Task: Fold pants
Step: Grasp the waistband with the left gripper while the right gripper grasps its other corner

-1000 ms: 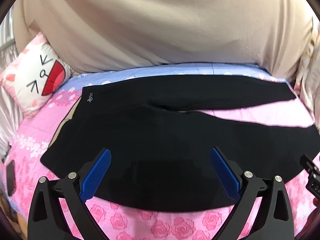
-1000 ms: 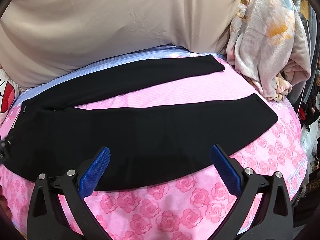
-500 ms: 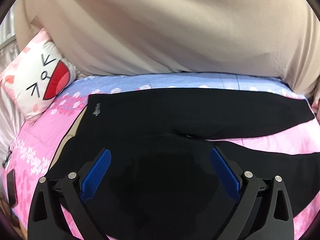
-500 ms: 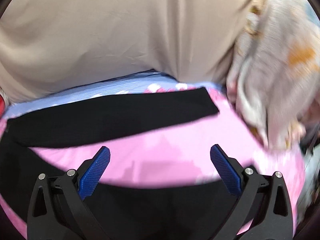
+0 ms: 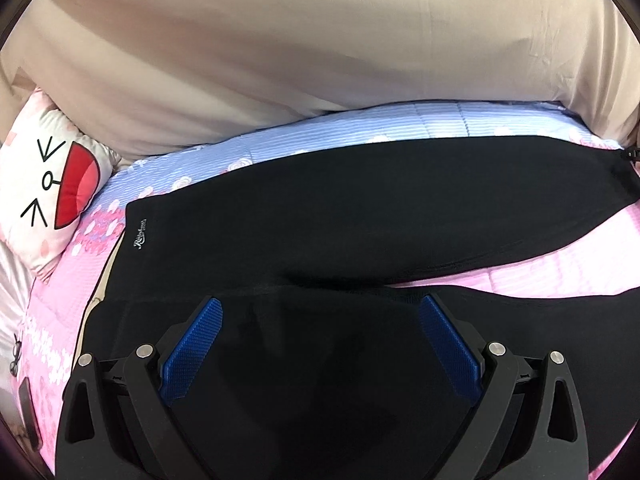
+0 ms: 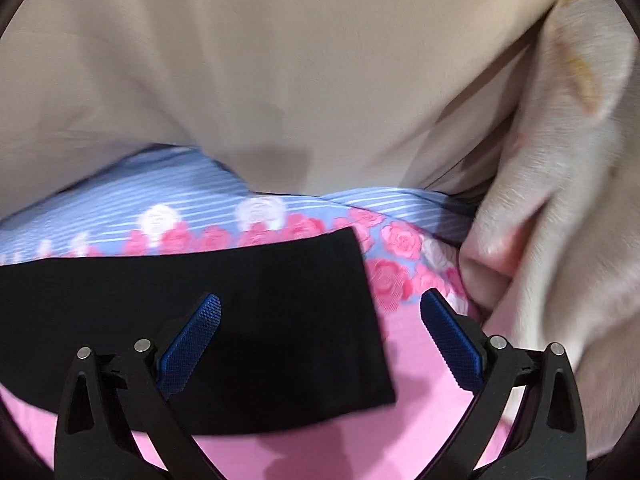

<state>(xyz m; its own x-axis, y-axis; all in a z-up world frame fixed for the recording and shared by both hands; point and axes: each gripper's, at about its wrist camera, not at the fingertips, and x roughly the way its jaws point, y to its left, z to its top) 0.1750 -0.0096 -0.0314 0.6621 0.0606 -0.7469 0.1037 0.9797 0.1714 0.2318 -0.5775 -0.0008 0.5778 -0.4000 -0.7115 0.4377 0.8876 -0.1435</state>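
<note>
The bed (image 5: pixel 560 276) wears a pink sheet printed with roses, turning to blue stripes along its far edge. Black pants (image 5: pixel 360 216) lie spread flat across it, legs apart. A white cartoon-face pillow (image 5: pixel 48 184) rests at one end and a fluffy cream blanket (image 6: pixel 560 208) is heaped at the other.

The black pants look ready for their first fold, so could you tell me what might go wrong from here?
1. The right gripper is open over the far leg's hem, with the fleece blanket bunched beside it; the outer jaw could catch the blanket.
2. The left gripper is open over the black pants near the crotch, where layers overlap; it might pinch only one layer, or the bedsheet underneath.
</note>
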